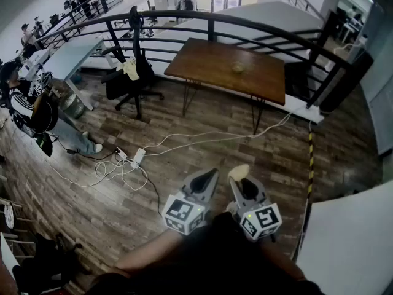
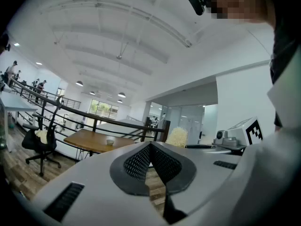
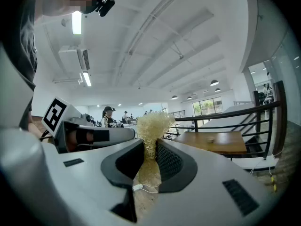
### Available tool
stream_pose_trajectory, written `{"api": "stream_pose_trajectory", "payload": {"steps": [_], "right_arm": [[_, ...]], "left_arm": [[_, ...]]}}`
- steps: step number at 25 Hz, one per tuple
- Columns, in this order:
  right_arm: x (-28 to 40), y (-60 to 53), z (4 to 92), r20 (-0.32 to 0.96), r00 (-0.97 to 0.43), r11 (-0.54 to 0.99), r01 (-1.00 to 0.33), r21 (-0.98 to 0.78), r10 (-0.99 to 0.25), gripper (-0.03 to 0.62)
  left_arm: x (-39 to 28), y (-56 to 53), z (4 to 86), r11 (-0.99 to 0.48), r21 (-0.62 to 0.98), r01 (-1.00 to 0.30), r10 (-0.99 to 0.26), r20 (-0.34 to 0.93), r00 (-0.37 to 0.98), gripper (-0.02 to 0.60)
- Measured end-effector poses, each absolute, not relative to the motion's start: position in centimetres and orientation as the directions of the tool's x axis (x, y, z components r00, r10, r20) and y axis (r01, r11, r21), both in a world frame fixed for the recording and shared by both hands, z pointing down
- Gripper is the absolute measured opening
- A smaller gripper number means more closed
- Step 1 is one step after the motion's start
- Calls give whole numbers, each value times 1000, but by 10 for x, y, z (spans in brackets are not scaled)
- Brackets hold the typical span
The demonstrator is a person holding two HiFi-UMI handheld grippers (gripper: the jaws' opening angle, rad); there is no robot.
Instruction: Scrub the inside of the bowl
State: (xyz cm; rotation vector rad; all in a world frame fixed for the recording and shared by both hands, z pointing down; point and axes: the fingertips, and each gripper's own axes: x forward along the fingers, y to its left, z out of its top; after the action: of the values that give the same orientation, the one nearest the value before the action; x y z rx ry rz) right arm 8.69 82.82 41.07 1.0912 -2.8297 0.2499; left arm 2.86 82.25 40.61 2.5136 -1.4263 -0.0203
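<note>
A small pale bowl (image 1: 238,68) sits on a brown wooden table (image 1: 209,63) by the railing, far ahead of both grippers. It also shows small in the left gripper view as the bowl (image 2: 110,141) and in the right gripper view as the bowl (image 3: 210,139). My left gripper (image 1: 210,174) is held low near my body, and its jaws meet with nothing between them (image 2: 150,147). Beside it, my right gripper (image 1: 238,180) is shut on a pale fibrous scrubber (image 3: 151,125), whose tuft sticks out past the jaws (image 1: 239,171).
A black railing (image 1: 184,26) runs behind the table. A black office chair (image 1: 132,82) stands left of it. A power strip with white cables (image 1: 136,157) lies on the wooden floor. A white table corner (image 1: 353,244) is at lower right. A person (image 1: 37,112) is at far left.
</note>
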Motion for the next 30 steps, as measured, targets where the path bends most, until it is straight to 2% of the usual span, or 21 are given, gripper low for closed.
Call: {"api": "stream_pose_trajectory", "payload": {"steps": [16, 30], "right_arm": [[131, 773, 420, 156, -732, 714, -681, -159, -663, 81], [243, 641, 410, 136, -737, 716, -676, -172, -663, 81]], "left_arm": [[68, 759, 414, -482, 249, -840, -839, 145, 525, -2], [182, 622, 407, -501, 250, -828, -831, 129, 542, -2]]}}
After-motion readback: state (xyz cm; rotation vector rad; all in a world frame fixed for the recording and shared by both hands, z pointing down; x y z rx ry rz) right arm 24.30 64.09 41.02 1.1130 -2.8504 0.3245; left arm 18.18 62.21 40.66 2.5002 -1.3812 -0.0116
